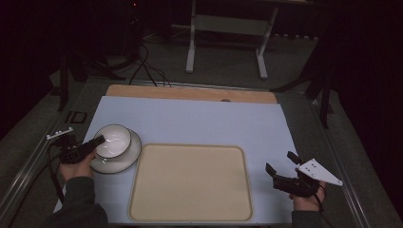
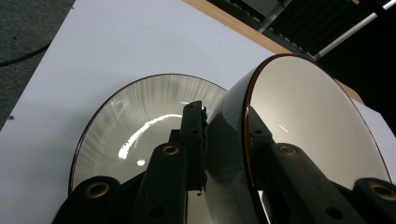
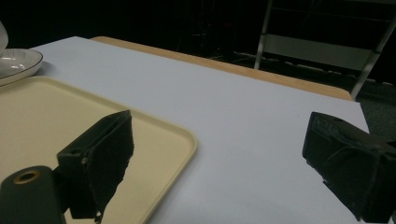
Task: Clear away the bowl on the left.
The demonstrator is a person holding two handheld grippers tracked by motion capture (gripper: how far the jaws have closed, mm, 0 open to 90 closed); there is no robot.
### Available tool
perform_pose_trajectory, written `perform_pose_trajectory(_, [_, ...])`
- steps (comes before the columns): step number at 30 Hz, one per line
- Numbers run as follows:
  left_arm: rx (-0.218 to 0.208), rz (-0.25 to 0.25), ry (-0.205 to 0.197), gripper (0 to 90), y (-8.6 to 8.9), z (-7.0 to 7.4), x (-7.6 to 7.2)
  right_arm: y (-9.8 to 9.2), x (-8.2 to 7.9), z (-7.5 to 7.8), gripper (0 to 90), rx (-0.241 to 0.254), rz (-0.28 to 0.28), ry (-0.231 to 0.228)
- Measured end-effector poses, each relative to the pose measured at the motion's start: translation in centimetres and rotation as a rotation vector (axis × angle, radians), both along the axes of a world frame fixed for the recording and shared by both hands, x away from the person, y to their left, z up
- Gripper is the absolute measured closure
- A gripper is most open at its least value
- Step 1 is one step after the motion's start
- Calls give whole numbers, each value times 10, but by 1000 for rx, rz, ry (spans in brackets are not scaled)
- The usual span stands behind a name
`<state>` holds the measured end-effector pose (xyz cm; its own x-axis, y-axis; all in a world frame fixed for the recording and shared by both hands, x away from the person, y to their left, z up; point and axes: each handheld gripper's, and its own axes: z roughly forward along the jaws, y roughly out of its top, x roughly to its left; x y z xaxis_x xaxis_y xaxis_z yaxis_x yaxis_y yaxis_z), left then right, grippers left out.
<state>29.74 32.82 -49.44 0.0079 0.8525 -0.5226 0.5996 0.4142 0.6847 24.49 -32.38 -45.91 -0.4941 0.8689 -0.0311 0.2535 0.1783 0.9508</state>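
My left claw (image 1: pixel 97 141) pinches the bowl (image 1: pixel 113 140) rim at middle left, so I lift it straight off the plate (image 1: pixel 124 161) slowly, while my right claw (image 1: pixel 281 167) stays spread.

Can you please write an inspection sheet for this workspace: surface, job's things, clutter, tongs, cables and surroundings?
Surface: pale blue mat on a table with a wooden far edge.
Job's things: bowl gripped by its rim and tilted over the saucer; cream tray in front, bare.
Clutter: nothing seen.
Tongs: left tongs shut on the bowl's rim, one jaw inside, one outside; right tongs open, holding nothing, beside the tray's right edge.
Cables: one trails from the left tongs; black cables lie on the floor beyond the table.
Surroundings: dark room, white frame legs behind the table.
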Motion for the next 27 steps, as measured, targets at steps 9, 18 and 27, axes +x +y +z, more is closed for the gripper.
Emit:
perform_pose_trajectory(9, [27, -20, -31, 764, -7, 7, -1, 0, 0, 0, 86, 0, 1, 1])
perform_pose_trajectory(18, [39, -58, -65, 762, -18, 14, -2, 0, 0, 0, 86, 1, -1, 1])
perform_pose_trajectory(27, [38, -72, -80, 762, -24, 18, -2, -1, 0, 0, 86, 0, 0, 0])
